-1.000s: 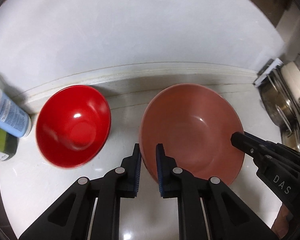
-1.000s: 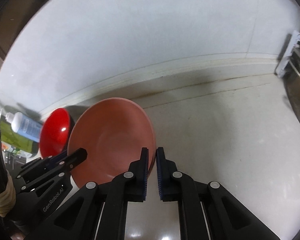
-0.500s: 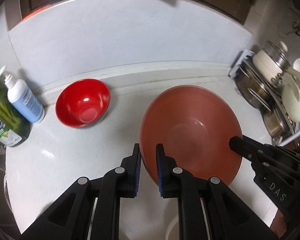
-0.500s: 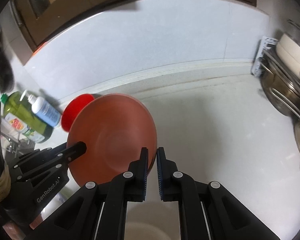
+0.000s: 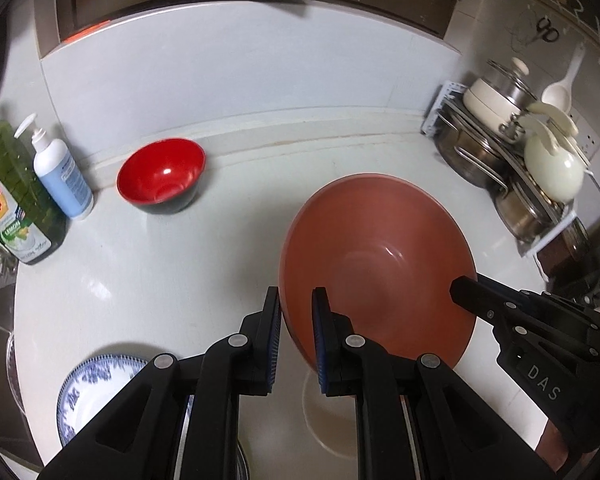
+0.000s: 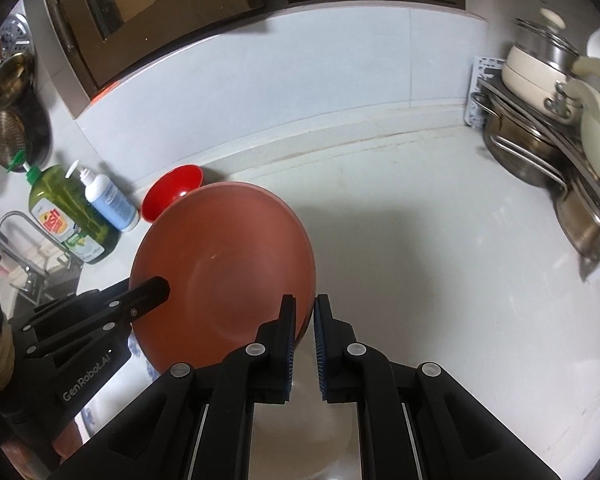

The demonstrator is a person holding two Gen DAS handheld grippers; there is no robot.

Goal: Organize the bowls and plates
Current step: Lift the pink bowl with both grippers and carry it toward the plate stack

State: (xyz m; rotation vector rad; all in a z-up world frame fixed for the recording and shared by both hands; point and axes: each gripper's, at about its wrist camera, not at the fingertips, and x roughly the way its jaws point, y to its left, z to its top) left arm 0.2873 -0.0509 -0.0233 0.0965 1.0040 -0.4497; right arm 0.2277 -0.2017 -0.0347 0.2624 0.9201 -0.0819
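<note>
I hold one wide terracotta-coloured shallow bowl (image 5: pixel 376 264) between my two grippers, above the white tabletop (image 5: pixel 148 280). My left gripper (image 5: pixel 296 334) pinches its near-left rim, one pad inside and one outside, and my right gripper (image 6: pixel 305 346) pinches the opposite rim in the same way; the bowl is tilted, with its hollow facing me. One glossy red bowl with a dark outside (image 5: pixel 160 176) stands far to the left on the tabletop, well apart from the one I carry. Just left of it stand two bottles: one white pump bottle with a blue label (image 5: pixel 60 178) and one green dish-soap bottle (image 5: pixel 12 196), touching or nearly so (I cannot tell which). One blue-and-white patterned plate (image 5: pixel 96 384) lies at the near left, partly hidden by my left gripper. On the far right, a white wire rack (image 5: pixel 540 200) holds several steel pots and cream-coloured cookware, too crowded to count.
</note>
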